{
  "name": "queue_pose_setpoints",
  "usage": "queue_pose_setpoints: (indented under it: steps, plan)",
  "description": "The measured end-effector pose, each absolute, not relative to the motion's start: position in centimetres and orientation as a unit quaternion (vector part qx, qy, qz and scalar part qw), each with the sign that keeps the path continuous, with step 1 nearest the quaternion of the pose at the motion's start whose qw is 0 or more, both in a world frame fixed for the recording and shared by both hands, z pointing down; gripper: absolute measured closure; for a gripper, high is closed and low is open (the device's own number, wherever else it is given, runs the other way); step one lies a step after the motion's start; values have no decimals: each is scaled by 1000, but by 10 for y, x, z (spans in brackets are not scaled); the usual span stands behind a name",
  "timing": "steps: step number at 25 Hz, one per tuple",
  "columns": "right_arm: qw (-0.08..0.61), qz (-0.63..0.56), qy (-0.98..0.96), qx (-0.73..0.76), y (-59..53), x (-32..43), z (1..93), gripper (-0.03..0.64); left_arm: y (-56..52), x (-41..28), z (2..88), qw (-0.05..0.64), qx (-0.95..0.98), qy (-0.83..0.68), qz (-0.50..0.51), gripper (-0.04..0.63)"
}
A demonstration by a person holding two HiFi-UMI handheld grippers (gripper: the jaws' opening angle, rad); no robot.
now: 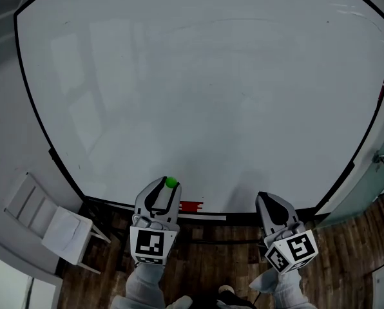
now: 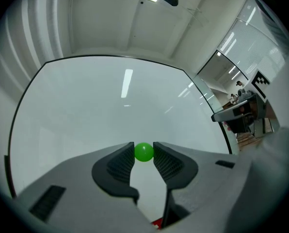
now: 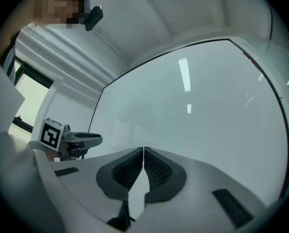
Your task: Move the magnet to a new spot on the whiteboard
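While the left gripper point(image 1: 168, 187) sits at the lower centre of the head view, we see its two jaws part-way apart and pressed on either side of the magnet point(image 2: 144, 152), a small green ball pinched at the very tips. We locate the magnet over the lower edge of the whiteboard point(image 1: 205, 95), just above and left of a small red object point(image 1: 191, 206) that lies along the board's bottom rail. We cannot tell whether the ball touches the board surface. At the lower right of the head view the right gripper point(image 3: 143, 150) points toward the same bottom edge, well apart from the left one. In its own view we see its jaws closed together, with nothing between them and only bare white board ahead. Below both grippers, a dark wooden floor point(image 1: 346, 250) fills the bottom of the head view.
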State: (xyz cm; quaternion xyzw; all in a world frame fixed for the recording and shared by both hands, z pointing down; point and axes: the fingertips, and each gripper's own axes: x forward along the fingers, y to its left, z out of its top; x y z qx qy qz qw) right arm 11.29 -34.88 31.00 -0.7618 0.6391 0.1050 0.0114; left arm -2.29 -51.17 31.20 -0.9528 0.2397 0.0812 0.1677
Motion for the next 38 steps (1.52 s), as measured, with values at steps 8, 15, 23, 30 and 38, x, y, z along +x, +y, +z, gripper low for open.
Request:
queue_pose_setpoints:
  steps: [8, 15, 23, 30, 38]
  plan:
    - [19, 54, 624, -780, -334, 102, 358, 588, -500, -24, 365, 151, -965, 210, 42, 471]
    - [15, 36, 606, -794, -319, 108, 373, 588, -488, -12, 385, 132, -973, 190, 24, 471]
    - [8, 38, 595, -803, -307, 135, 363, 588, -472, 30, 366, 144, -975, 164, 48, 471]
    - [7, 47, 585, -809, -295, 168, 348, 588, -450, 84, 331, 176, -972, 133, 75, 471]
    - [11, 69, 569, -819, -280, 206, 326, 588, -426, 142, 297, 205, -968, 111, 94, 471]
